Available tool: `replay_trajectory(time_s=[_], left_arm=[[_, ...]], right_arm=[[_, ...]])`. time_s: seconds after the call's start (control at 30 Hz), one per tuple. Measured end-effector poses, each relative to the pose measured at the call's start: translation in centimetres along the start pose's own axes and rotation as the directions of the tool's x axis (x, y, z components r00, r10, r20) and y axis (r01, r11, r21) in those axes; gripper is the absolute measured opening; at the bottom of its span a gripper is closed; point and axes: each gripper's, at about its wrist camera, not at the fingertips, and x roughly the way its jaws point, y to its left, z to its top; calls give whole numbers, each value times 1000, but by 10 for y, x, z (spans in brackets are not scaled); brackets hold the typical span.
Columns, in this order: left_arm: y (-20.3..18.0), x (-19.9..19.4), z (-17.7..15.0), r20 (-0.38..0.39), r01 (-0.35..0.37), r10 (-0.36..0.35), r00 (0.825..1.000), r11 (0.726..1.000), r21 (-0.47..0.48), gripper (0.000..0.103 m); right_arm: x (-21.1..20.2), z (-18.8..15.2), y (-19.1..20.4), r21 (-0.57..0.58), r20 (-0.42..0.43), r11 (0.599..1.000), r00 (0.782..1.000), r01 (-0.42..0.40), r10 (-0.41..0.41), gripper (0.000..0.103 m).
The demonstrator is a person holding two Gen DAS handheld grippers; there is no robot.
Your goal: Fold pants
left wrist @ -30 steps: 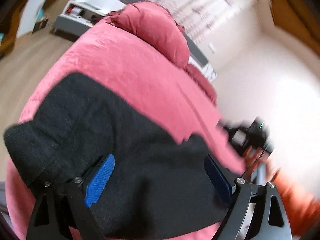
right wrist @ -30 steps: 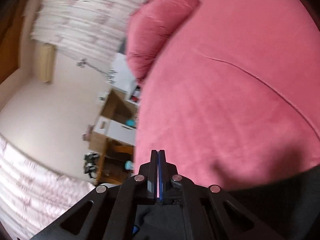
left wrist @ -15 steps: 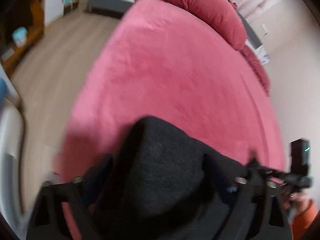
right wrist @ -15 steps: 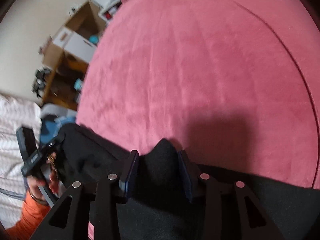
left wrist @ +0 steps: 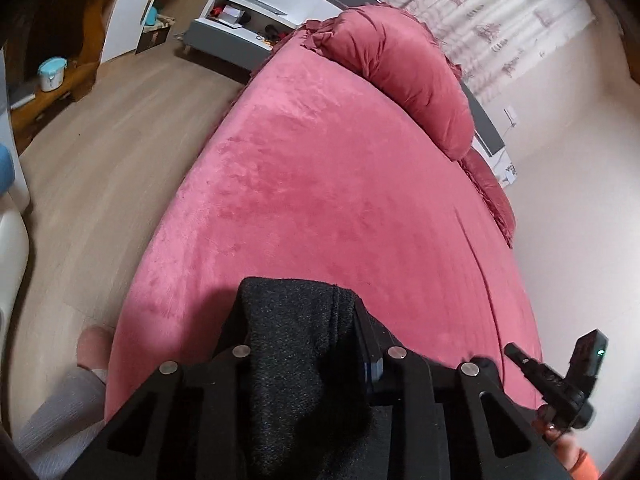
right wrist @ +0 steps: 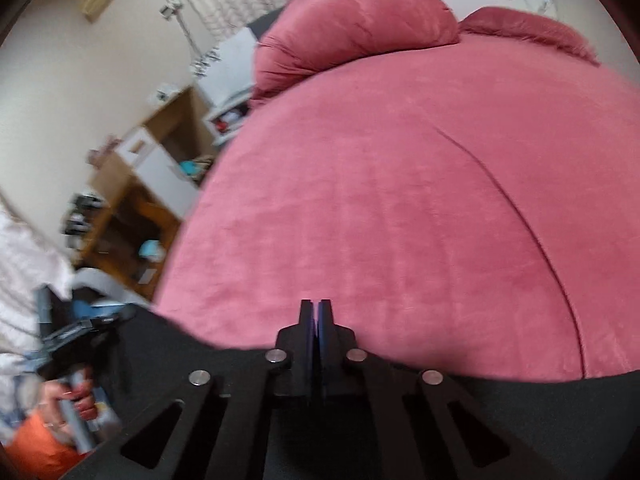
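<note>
The dark grey pants (left wrist: 296, 344) are bunched between the fingers of my left gripper (left wrist: 298, 320), which is shut on a thick fold of them over the near end of the red bed (left wrist: 340, 200). In the right wrist view my right gripper (right wrist: 316, 320) has its blue pads pressed together, and the pants (right wrist: 540, 412) spread dark below and beside it. Whether cloth is pinched between the right pads is hidden. The right gripper also shows at the right edge of the left wrist view (left wrist: 560, 380).
A red pillow (left wrist: 400, 68) lies at the head of the bed, with a second one (right wrist: 528, 28) beside it. Wooden floor (left wrist: 100, 140), a grey-white nightstand (left wrist: 248, 16) and wooden shelves (right wrist: 136, 200) stand left of the bed. A pale wall (left wrist: 580, 160) runs along the right.
My left gripper has closed from wide open onto a bunched fold of the pants. My right gripper opened around a fold half a second ago and is now shut again. Both cameras swung.
</note>
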Motion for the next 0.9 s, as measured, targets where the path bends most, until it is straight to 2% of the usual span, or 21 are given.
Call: replay_trajectory(time_s=[0.1,0.13,0.17,0.23,0.33,0.4,0.47,0.57,0.6,0.67,0.7,0.73,0.83,0.9], left_arm=[[6,10,12,-31,10,-12,999,999,-53,37],[6,10,15,-40,2,-4,999,999,-51,44],[6,7,17,-34,-9,7,999,999,-47,50],[11,-8,18,15,-10,10,1000,999,-50,56],[24,-38,12,120,-45,55,991,996,-81,68],[29,-51,-1,145,-42,54,988,996,-84,71],[30,-55,-15,132,-60,67,989,997,-55,73],[26,-53,-45,75,-91,88,993,995,36,73],[26,-50,-55,44,-101,99,994,993,58,71],[27,-44,-64,0,-89,89,996,993,76,56],[27,-46,-67,11,-114,114,993,989,93,49],[25,-48,-68,12,-126,125,992,986,108,42],[25,-61,-61,-10,-74,74,997,996,58,28],[18,-73,-59,2,-51,51,999,997,56,26]], right_arm=[[25,-4,-19,65,-11,993,995,96,-96,5],[27,-3,-28,107,-15,989,995,102,-101,10],[26,-6,-34,144,-4,983,994,110,-111,23],[11,-10,-40,165,28,980,993,108,-115,27],[-21,-27,-20,70,105,992,988,104,-111,29],[-41,-49,1,-43,147,994,984,105,-98,29],[-47,-73,17,-103,148,991,987,83,-67,31],[-31,-102,35,-154,57,987,998,45,-36,32],[-23,-111,39,-165,20,985,999,45,-42,32],[-10,-127,40,-163,-46,985,997,61,-69,32],[-6,-134,40,-154,-62,985,995,74,-84,33],[-3,-142,35,-138,-52,986,994,89,-97,33],[-7,-151,30,-124,7,989,996,84,-83,33],[-8,-155,29,-142,21,986,996,87,-85,33]])
